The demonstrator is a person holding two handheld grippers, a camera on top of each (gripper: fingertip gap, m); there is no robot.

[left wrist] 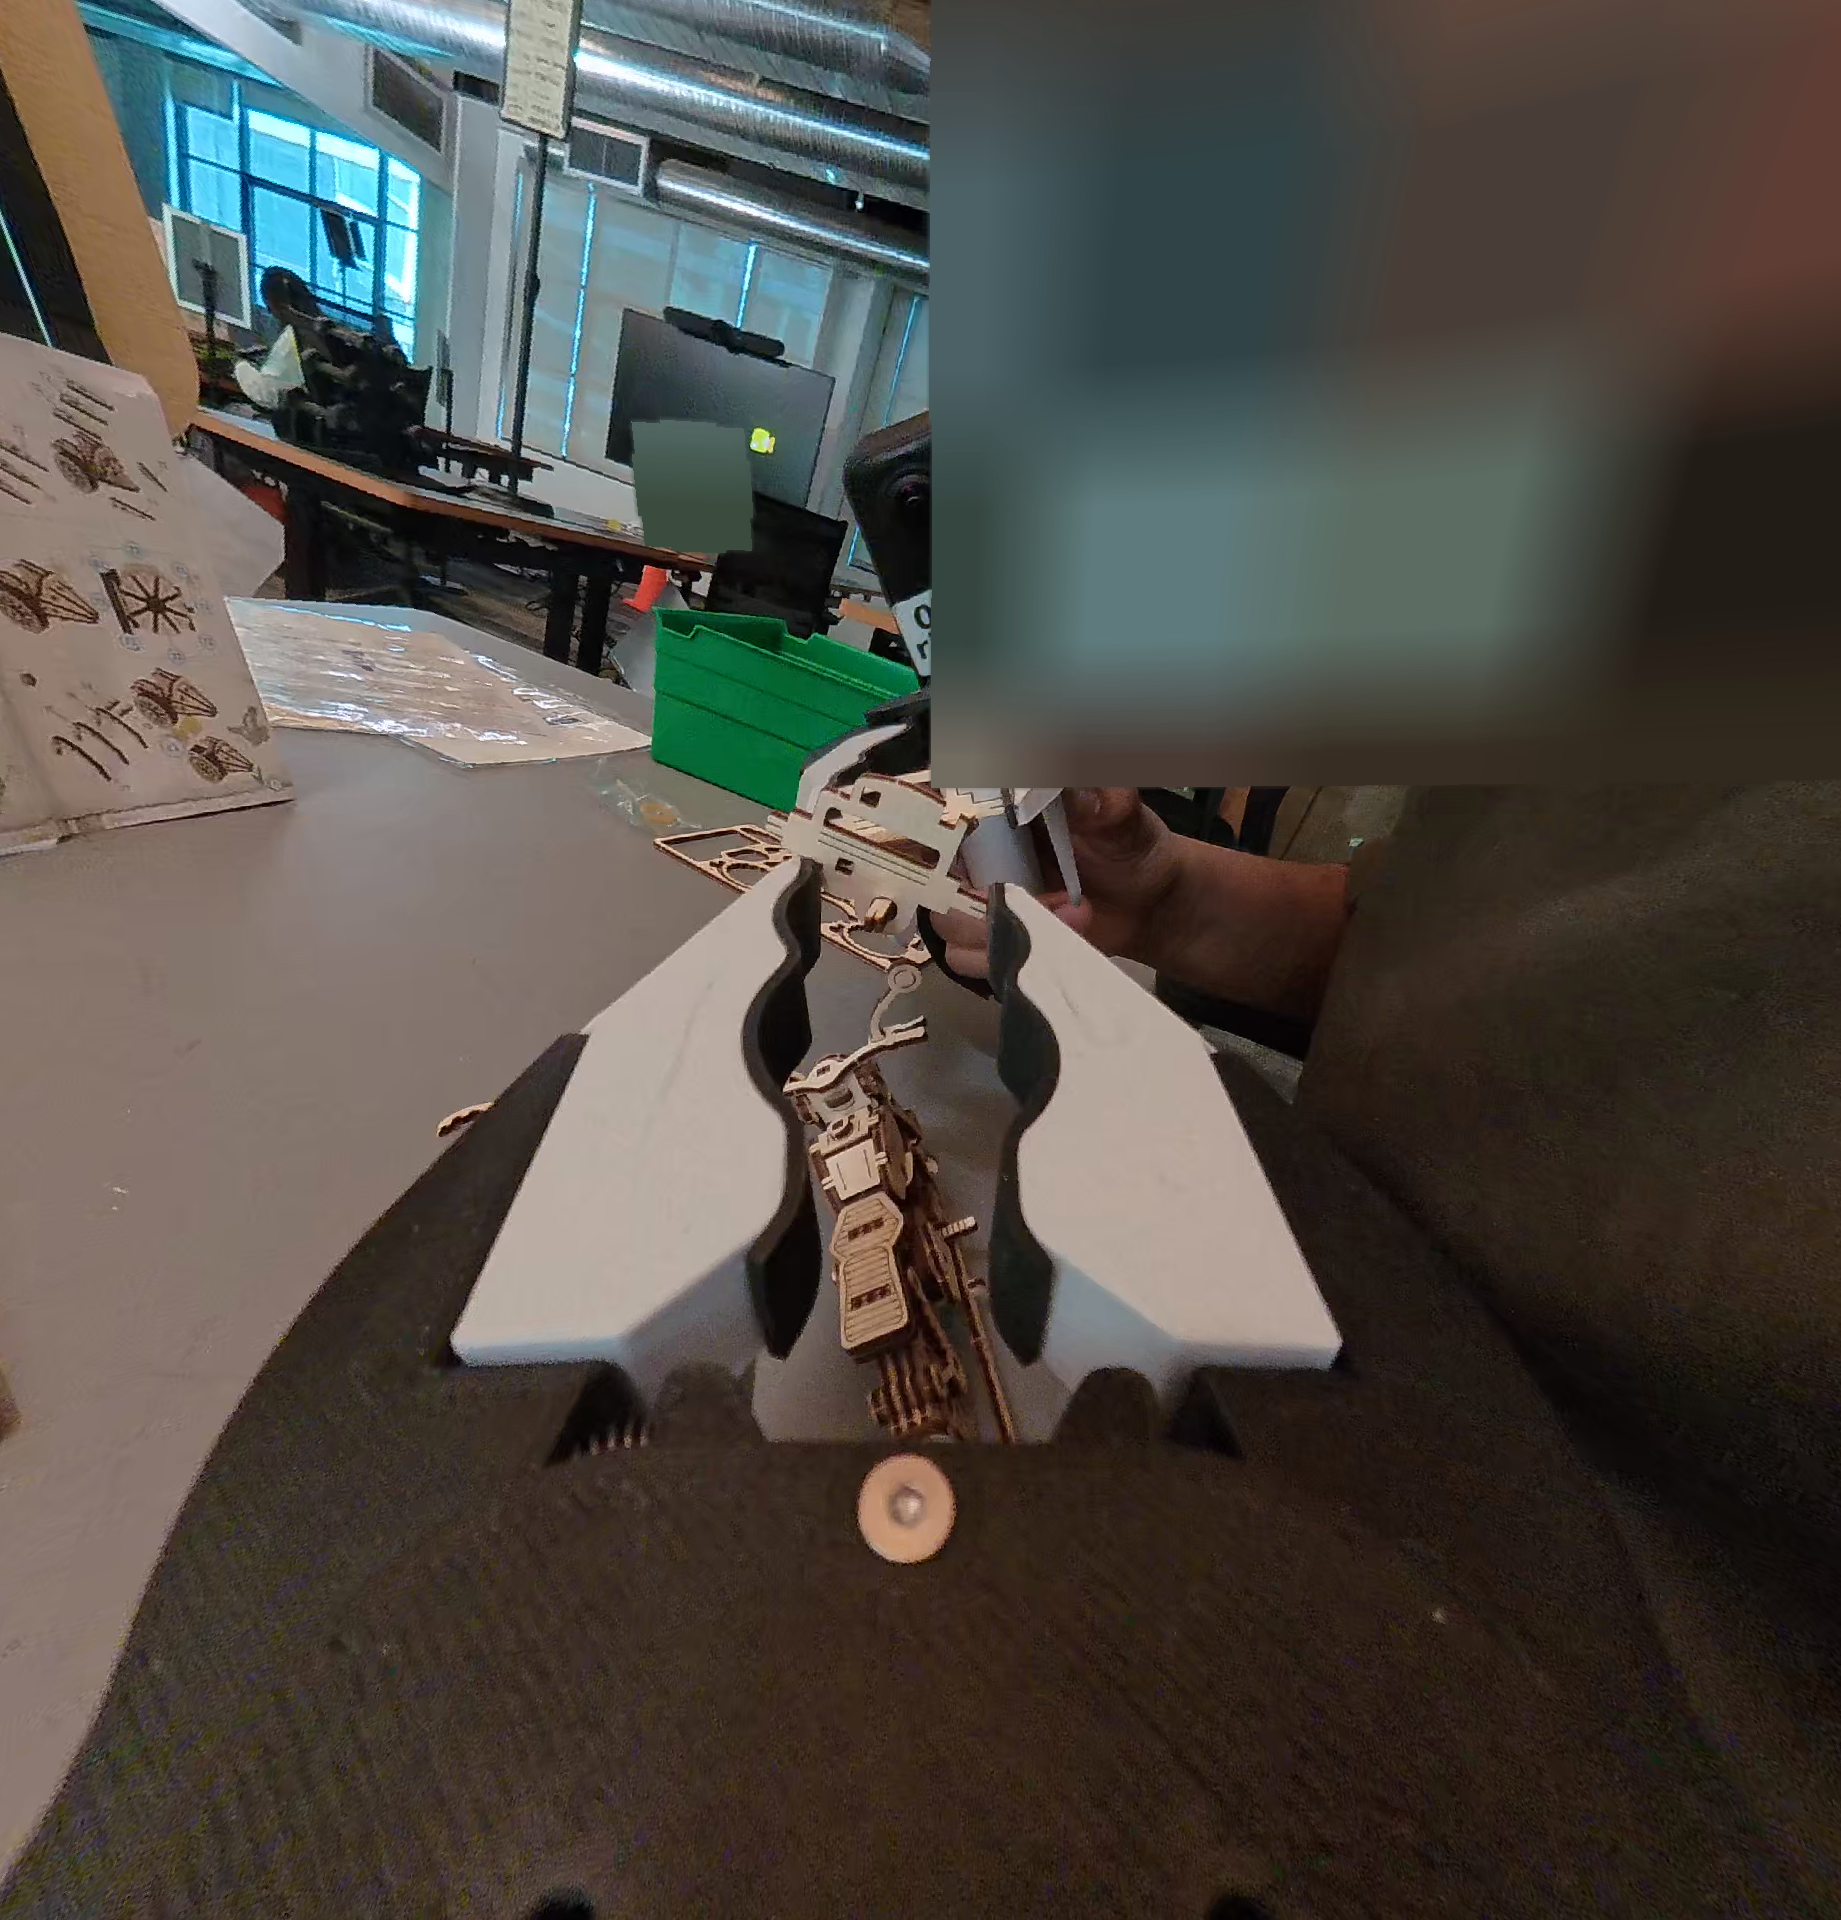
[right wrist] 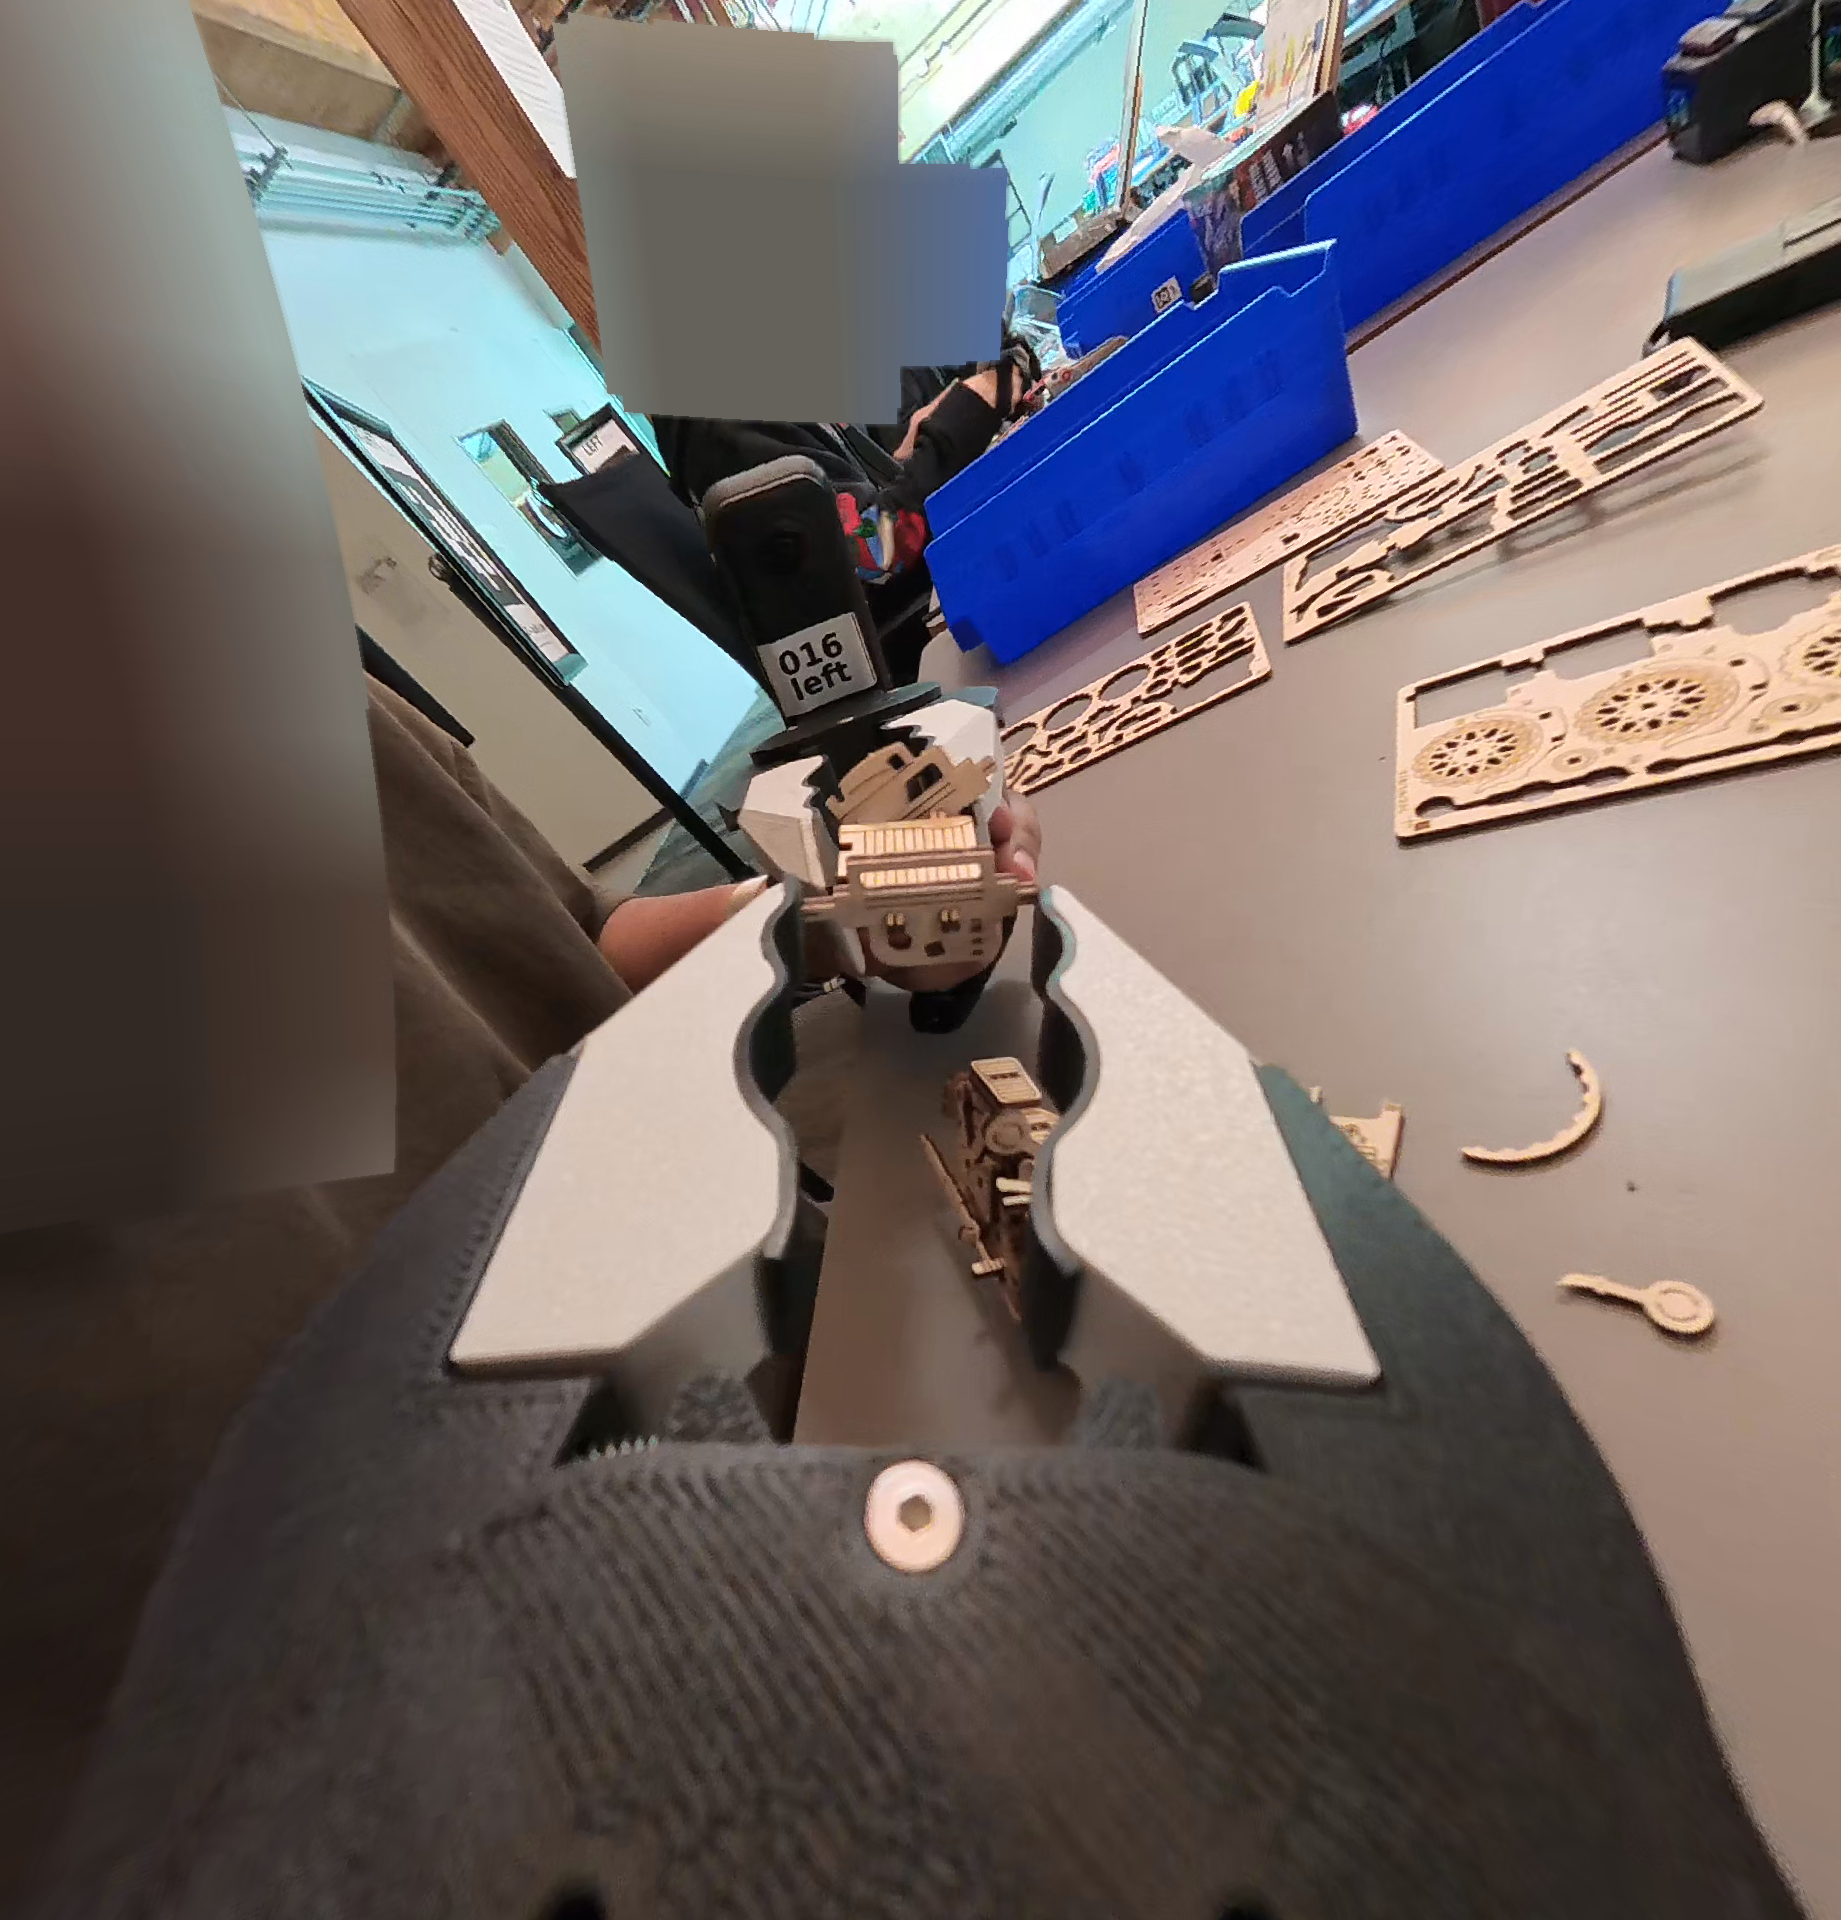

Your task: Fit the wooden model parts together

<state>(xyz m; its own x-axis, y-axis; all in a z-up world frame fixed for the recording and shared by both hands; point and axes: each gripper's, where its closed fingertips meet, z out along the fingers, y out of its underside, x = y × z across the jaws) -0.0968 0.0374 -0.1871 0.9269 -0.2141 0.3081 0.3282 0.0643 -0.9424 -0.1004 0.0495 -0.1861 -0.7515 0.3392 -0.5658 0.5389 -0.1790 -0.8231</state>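
Note:
My left gripper [left wrist: 900, 894] and my right gripper [right wrist: 914, 909] face each other above the grey table [left wrist: 272, 1039]. The left one is shut across a pale flat wooden piece with slots [left wrist: 880, 842]. The right one is shut across a slatted wooden block [right wrist: 916, 883], which meets a cab-shaped piece [right wrist: 911, 779] held in the left gripper [right wrist: 874, 784] beyond. The right gripper's white fingers [left wrist: 1009, 842] show just behind the piece. A part-built wooden motorcycle [left wrist: 874, 1226] lies on the table under both grippers; it also shows in the right wrist view [right wrist: 999, 1143].
An instruction booklet [left wrist: 85, 603], a plastic bag [left wrist: 407, 675] and a green bin [left wrist: 760, 696] lie beyond. Laser-cut wooden sheets [right wrist: 1622, 717], blue bins [right wrist: 1134, 457], a curved loose piece [right wrist: 1550, 1122] and a key-shaped piece [right wrist: 1654, 1304] lie to the right. A hand [left wrist: 1155, 904] is close. The tips of both grippers are at nearly the same place.

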